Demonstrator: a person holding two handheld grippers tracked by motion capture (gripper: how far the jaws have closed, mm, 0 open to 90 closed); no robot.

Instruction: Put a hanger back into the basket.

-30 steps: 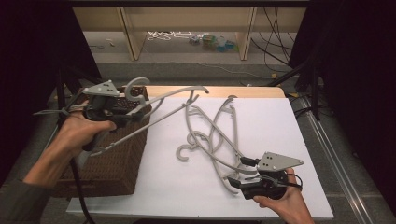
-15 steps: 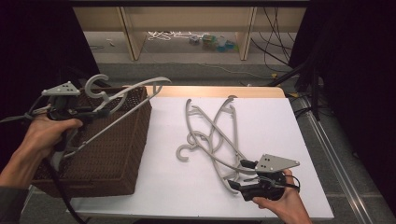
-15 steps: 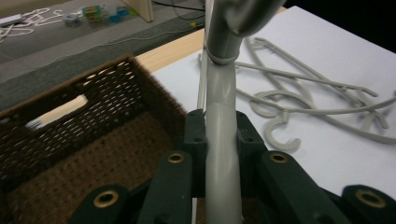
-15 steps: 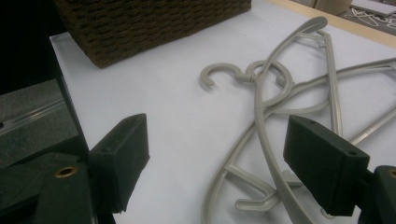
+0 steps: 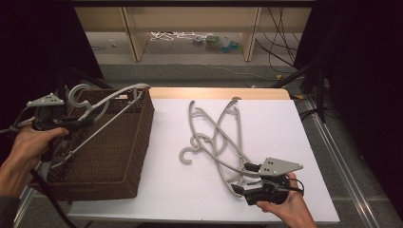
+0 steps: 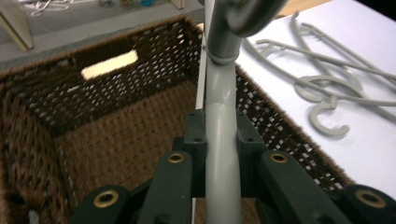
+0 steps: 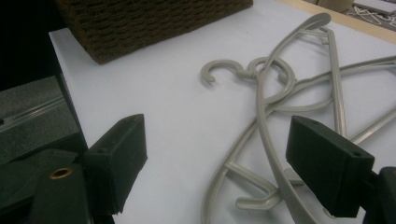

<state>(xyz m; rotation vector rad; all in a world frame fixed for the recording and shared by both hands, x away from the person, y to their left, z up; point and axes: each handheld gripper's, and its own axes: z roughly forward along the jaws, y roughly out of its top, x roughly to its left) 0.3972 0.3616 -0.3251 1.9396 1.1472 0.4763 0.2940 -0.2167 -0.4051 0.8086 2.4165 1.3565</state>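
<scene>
1. The left gripper (image 5: 88,121) is closed on a grey plastic hanger (image 5: 102,118). In the left gripper view, both jaws press on the hanger's neck (image 6: 222,154) just below the hook.

2. The held hanger hangs over the open top of the brown wicker basket (image 5: 123,156). Its hook (image 5: 78,92) rises above the gripper. One arm runs toward the basket's far right corner; the bar slants down into the basket toward its near left side.

3. The basket stands on the left part of the white table surface (image 5: 190,190). Its woven floor (image 6: 126,149) shows below the held hanger in the left gripper view. A light slot-shaped handle opening (image 6: 109,64) sits in the far wall.

4. The right gripper (image 5: 244,179) rests at the near right of the table, held in the person's right hand (image 5: 285,209). Its jaws stand wide apart and hold nothing.

5. A heap of grey hangers (image 5: 221,140) lies tangled on the white surface, between the basket and the right gripper. In the right gripper view, the near end of one hanger (image 7: 266,154) lies between the open jaws; the pads do not press on it.

6. One hook (image 7: 222,70) of the heap points toward the basket, well apart from it.
</scene>
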